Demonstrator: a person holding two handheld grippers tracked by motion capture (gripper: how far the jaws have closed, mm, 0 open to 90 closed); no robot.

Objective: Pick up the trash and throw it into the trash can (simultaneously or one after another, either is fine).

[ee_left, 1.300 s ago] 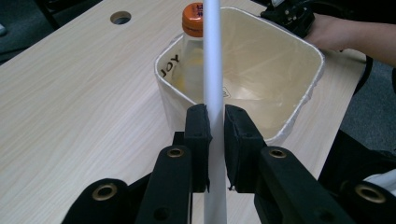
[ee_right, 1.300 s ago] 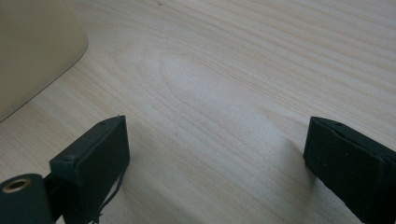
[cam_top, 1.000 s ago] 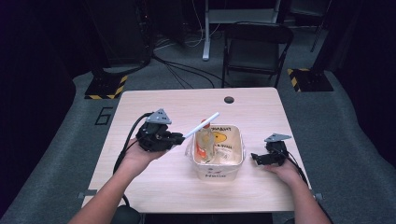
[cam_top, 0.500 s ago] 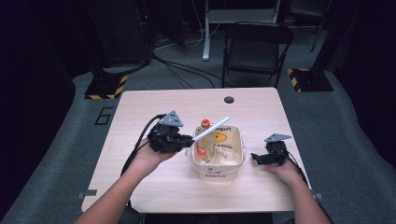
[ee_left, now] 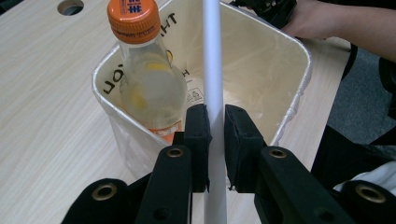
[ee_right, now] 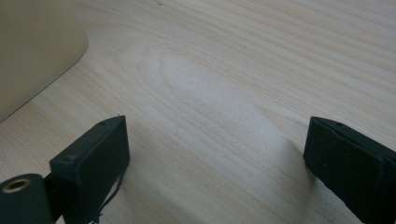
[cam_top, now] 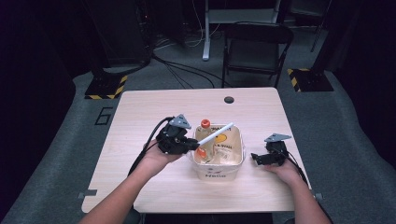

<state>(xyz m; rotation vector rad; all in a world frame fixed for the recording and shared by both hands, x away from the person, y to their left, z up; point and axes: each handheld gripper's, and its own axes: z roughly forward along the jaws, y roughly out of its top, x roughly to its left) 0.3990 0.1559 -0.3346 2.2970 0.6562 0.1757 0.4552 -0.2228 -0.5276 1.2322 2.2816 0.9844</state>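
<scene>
A cream square tub (cam_top: 218, 169) with printed letters stands on the table's near middle. Inside it leans a clear bottle (ee_left: 149, 88) with an orange cap (cam_top: 205, 123), at the tub's left side. My left gripper (cam_top: 190, 145) is at the tub's left rim, shut on a white rod (cam_top: 215, 133) that slants up and right over the tub; in the left gripper view the white rod (ee_left: 213, 70) runs between the pads (ee_left: 198, 140). My right gripper (cam_top: 254, 157) rests on the table right of the tub, open, with bare wood between its fingers (ee_right: 100, 154).
The wooden table (cam_top: 140, 112) has a round cable hole (cam_top: 228, 99) at the far middle. A folding chair (cam_top: 254, 51) stands behind the table, with cables on the floor. The tub's wall (ee_right: 32, 51) shows at the upper left of the right gripper view.
My left gripper has moved right with the white rod to the tub's left rim, carrying the rod over the tub. The right gripper has stayed put.
</scene>
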